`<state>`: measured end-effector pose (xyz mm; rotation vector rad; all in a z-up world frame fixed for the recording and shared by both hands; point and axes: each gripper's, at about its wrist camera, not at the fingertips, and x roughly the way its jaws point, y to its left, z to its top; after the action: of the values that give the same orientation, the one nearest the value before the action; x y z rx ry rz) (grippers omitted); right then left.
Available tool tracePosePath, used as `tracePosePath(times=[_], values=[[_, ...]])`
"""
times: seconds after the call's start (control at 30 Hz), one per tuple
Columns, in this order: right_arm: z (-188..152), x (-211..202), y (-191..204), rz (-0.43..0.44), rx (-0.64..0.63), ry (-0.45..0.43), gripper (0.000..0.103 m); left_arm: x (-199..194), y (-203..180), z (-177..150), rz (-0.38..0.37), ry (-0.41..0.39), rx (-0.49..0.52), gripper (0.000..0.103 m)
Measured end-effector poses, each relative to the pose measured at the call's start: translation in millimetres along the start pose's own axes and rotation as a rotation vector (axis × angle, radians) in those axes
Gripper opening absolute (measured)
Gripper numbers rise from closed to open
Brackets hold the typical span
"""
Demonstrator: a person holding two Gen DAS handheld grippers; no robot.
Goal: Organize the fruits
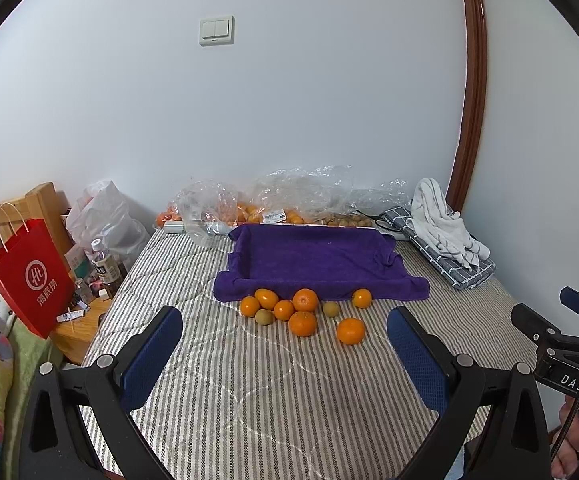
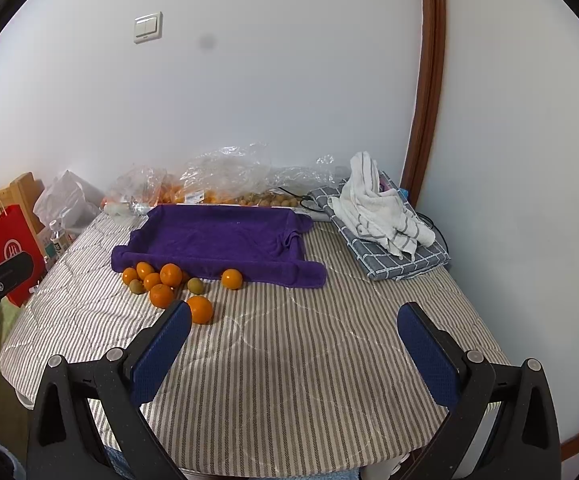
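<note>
Left gripper (image 1: pixel 285 326) and right gripper (image 2: pixel 295 322) both spread wide, empty, above striped mattress (image 2: pixel 289 360); oranges (image 1: pixel 305 300) clustered against purple towel (image 1: pixel 313 260).

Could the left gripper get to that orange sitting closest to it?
Probably yes. The left gripper is open and empty, and the nearest orange lies alone on the striped bedcover, with nothing between them.

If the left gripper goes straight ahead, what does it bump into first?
Probably the loose oranges on the striped bedcover, just before the purple towel. The left gripper is open; depth is uncertain.
</note>
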<state>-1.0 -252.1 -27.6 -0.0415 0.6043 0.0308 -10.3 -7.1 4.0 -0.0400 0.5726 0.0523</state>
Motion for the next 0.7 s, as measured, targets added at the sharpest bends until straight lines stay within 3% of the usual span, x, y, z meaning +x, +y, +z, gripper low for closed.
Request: tracePosePath(times=[0.7], values=[[-4.3, 2.6, 0.8, -0.003, -0.004, 0.006, 0.102, -0.7, -4.3, -0.5, -0.006, 0.0, -0.005, 0.103]])
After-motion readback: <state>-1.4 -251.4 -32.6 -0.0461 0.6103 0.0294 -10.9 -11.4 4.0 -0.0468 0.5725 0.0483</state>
